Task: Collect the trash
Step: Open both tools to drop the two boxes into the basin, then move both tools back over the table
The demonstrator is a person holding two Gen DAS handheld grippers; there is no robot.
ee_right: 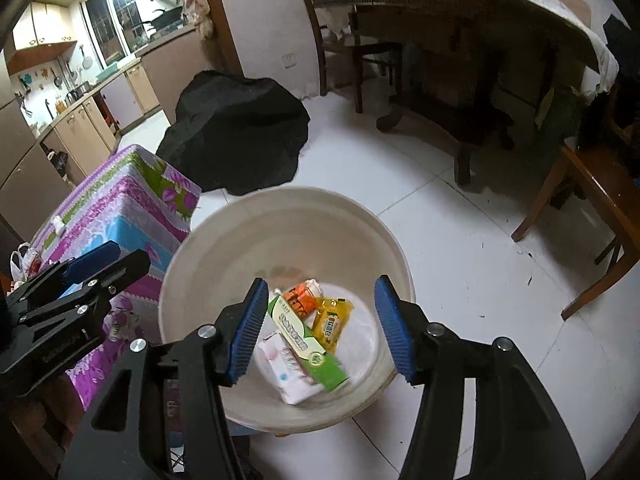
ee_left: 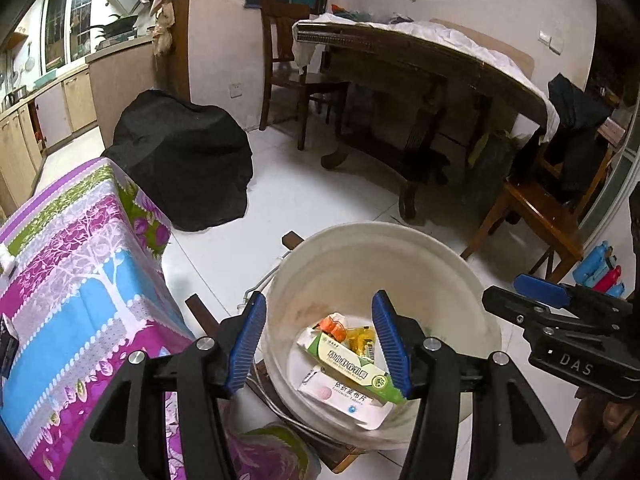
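Trash (ee_right: 304, 340) inside bucket (ee_right: 224, 236), open floor (ee_right: 460, 272) beyond its rim.

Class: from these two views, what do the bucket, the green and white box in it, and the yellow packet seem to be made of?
Bucket: probably plastic, matte off-white, with smooth, stained moulded walls. Green and white box: likely thin printed cardboard, with crisp folded edges and flat faces. Yellow packet: seemingly glossy plastic film, crinkled and catching highlights.

Bucket (ee_left: 460, 280) base behind jaws
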